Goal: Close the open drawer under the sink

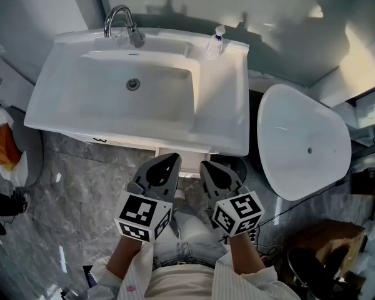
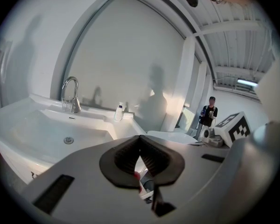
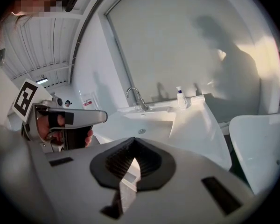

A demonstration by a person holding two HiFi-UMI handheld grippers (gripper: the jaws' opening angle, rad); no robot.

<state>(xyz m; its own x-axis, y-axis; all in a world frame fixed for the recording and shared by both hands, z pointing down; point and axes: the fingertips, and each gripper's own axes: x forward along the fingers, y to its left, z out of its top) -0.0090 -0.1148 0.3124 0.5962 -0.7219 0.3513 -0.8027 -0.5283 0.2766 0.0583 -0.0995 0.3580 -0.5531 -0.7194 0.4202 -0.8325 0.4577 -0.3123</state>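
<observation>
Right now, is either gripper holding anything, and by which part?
Nothing: left gripper and right gripper both have jaws together, nothing between them.

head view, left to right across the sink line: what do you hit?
orange bag → faucet → bottle → toilet

Sink [image 1: 225, 105] gleaming glossy white and smooth, faucet [image 1: 120, 22] shining as polished metal, floor [image 1: 81, 192] showing grey veined stone with a sheen, left hand-held gripper [image 2: 140, 138] looking matt grey plastic, its pads [image 2: 125, 157] ribbed black.
</observation>
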